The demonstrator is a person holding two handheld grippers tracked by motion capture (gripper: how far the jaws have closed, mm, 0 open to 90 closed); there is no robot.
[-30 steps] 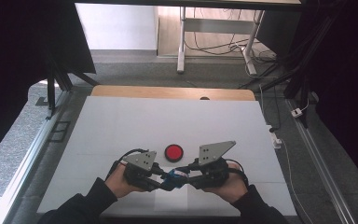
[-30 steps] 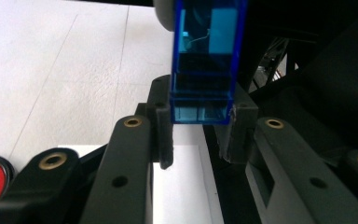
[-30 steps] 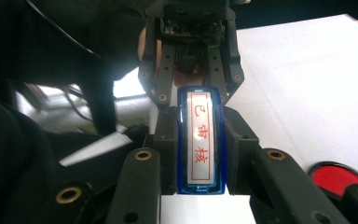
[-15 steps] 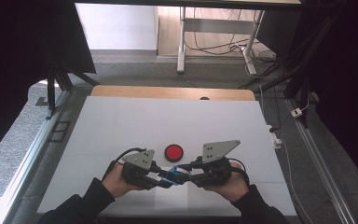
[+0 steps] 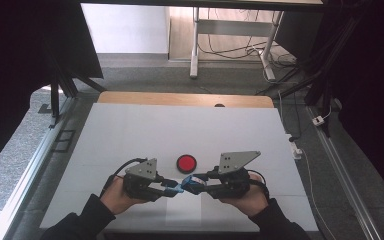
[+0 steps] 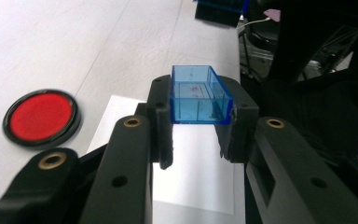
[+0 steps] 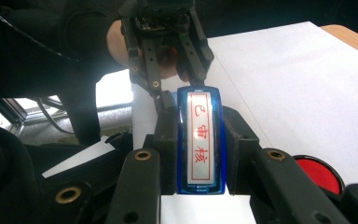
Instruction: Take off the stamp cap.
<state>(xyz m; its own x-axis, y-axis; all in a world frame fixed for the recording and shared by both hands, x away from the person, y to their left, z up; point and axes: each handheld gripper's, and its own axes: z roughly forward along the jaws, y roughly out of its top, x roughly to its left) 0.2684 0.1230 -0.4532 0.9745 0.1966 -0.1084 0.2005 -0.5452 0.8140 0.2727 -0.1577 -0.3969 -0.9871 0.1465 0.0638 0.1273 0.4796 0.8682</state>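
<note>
Blue cap (image 6: 198, 94) sits between the jaws of the left gripper (image 5: 167, 184), which is closed on its two sides; it is a small clear plastic box with the open side turned away from the camera, and faint red marks show inside it. What they are I cannot make out. Right gripper (image 5: 202, 187) is closed on the blue stamp (image 7: 200, 140), a long narrow body with a white face and three red characters in a red frame; its near end is cut off behind the jaws. From above, both pieces meet in the middle near the front edge of the white table (image 5: 130, 130), and there they look like one small blue spot, so I cannot tell if they touch. Red ink pad (image 5: 186, 163), a round flat dish with a black rim, lies on the table just beyond the grippers, and the red surface fills it. Hands are partly covered by dark sleeves (image 5: 87, 217).
</note>
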